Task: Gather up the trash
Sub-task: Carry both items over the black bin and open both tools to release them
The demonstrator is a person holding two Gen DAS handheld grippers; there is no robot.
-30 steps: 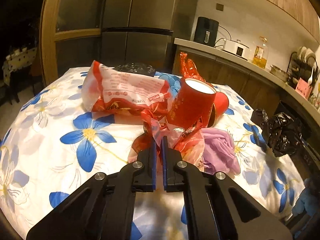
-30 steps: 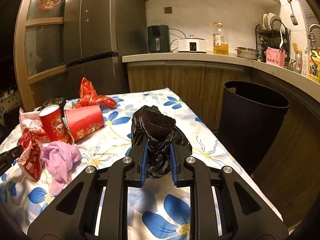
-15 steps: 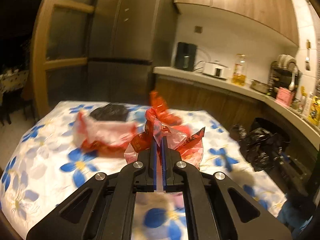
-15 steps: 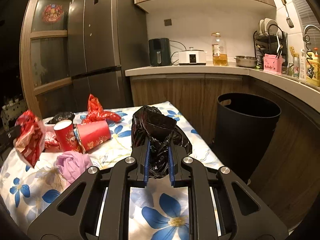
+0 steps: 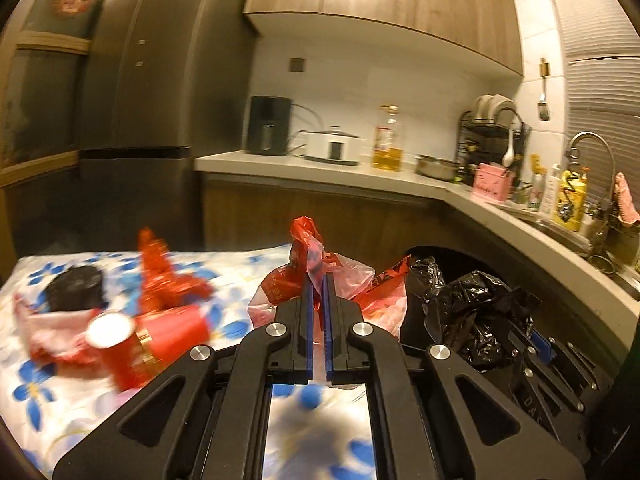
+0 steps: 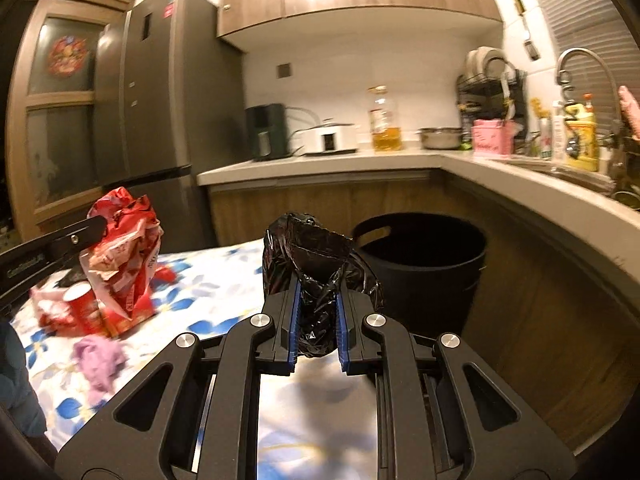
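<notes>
Carrying two loads toward the black bin [image 6: 420, 264], both hands hold their trash clear of the flowered table [image 6: 224, 292]. The left gripper [image 5: 318, 284] is pinched nearly closed on a thin fold of the red plastic bag [image 5: 360, 276], a grip suited to film that would slip from wider jaws; the bag hangs off the table, short of the bin and to its left. The right gripper [image 6: 316, 296] is clamped narrow on the crumpled black bag [image 6: 312, 252], which stands up between the pads and, in the right wrist view, lies just in front of the bin's rim, so the bin is judged the drop point for both. Left of the bin, on the table, trash not yet collected remains: a red paper cup [image 5: 116, 344] lying on its side, a purple wad [image 6: 98, 356], and a dark lump [image 5: 74, 288] farthest from the bin. Motion blur prevents telling finer detail there.
</notes>
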